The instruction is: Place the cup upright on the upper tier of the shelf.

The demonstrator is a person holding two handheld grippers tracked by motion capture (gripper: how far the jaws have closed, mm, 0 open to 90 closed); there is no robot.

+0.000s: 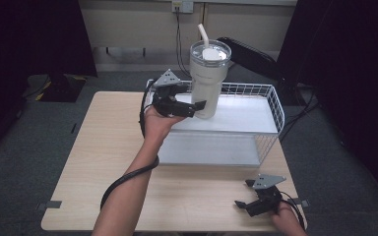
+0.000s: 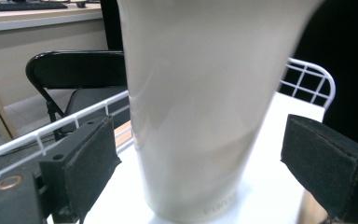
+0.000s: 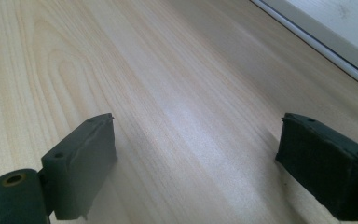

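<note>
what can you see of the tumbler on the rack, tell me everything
The tumbler is a tall cream cup that tapers toward its base, with a clear lid and a pale straw. It looks like coated metal. It stands upright on the white top shelf of the wire rack. The left gripper has its jaws open on either side of it, with gaps showing, so not clamped.

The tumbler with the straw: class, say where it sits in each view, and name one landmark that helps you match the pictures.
High view: the tumbler stands upright at top centre, on the upper shelf of the white wire rack, the left gripper open around its base.
Left gripper view: its cream body rises at the centre between the open jaws.
Right gripper view: not in it; wooden table.
Shared landmark: the rack's white wire rim.
</note>
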